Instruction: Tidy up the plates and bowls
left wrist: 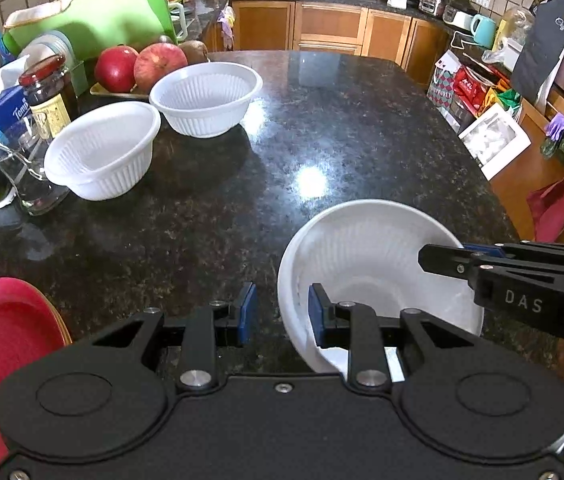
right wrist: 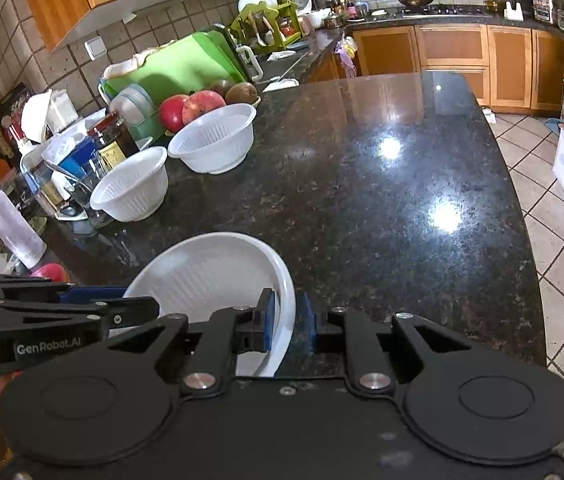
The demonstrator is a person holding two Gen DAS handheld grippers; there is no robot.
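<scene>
- Bowl (left wrist: 378,264), white and ribbed, hangs tipped between the two grippers, to the right of the red plate (left wrist: 2,340) at the near edge of the granite counter (left wrist: 322,120).
- Left gripper (left wrist: 282,314) straddles the bowl's left rim: one pad is inside against the wall, the outer pad stands off with dark counter showing between, so it looks released.
- Right gripper (right wrist: 287,320) has the opposite rim between its pads, which seem clamped on it; this hand likely carries the weight.
- Being round, the bowl has no long axis; its mouth tilts up and toward the left gripper.
- Beyond the red plate and to its right sit two more ribbed bowls, the nearer (left wrist: 102,156) and the farther (left wrist: 206,98), upright and just beside each other, a likely nesting target up-left of the held bowl.
</scene>
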